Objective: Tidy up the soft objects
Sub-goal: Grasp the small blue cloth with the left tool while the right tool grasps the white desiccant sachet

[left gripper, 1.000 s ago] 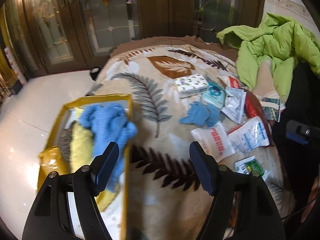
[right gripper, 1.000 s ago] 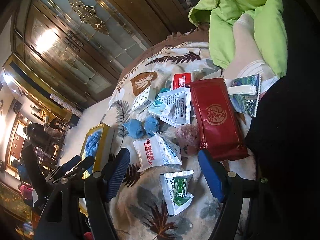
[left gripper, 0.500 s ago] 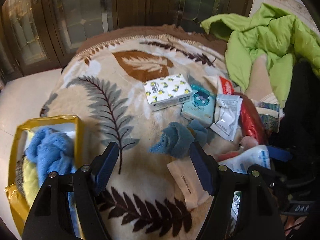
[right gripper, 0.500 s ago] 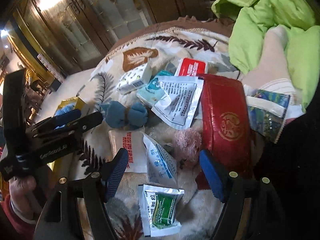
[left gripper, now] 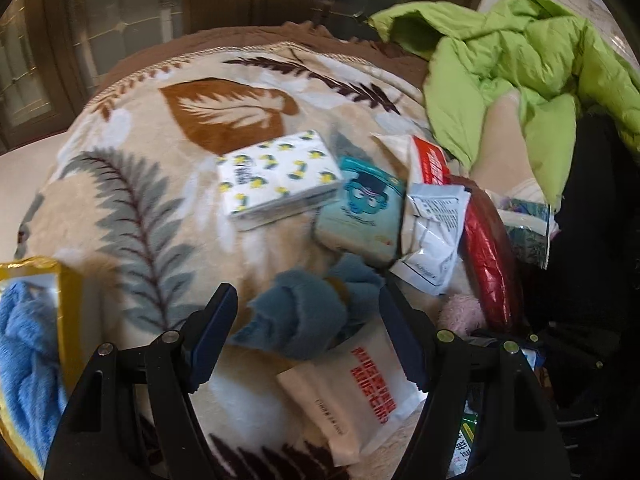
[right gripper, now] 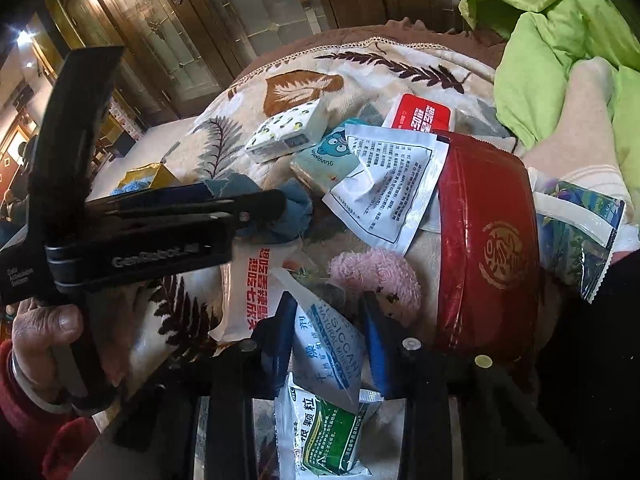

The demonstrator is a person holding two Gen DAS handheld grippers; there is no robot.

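A teal-blue fuzzy cloth bundle (left gripper: 304, 316) lies on the leaf-print blanket (left gripper: 132, 208). My left gripper (left gripper: 306, 332) is open, one finger on each side of the bundle. The right wrist view shows the left gripper (right gripper: 256, 204) from the side, low over the teal cloth (right gripper: 296, 216). A pink fuzzy item (right gripper: 376, 276) lies just beyond my right gripper (right gripper: 328, 304). Its jaws are narrowed but apart, and a desiccant sachet (right gripper: 328, 340) lies between them. A gold box (left gripper: 68, 300) at the left holds a light blue cloth (left gripper: 24, 344).
A tissue pack (left gripper: 276, 176), a teal cartoon pack (left gripper: 364, 208), white sachets (left gripper: 436, 232), a red packet (right gripper: 488, 240) and a red-lettered pack (left gripper: 360, 392) crowd the blanket. A green jacket (left gripper: 520, 60) is heaped at the back right. A hand (right gripper: 48, 328) in a red sleeve holds the left gripper.
My left gripper swung right from the gold box to straddle the teal cloth. My right gripper moved forward towards the pink item and its jaws narrowed.
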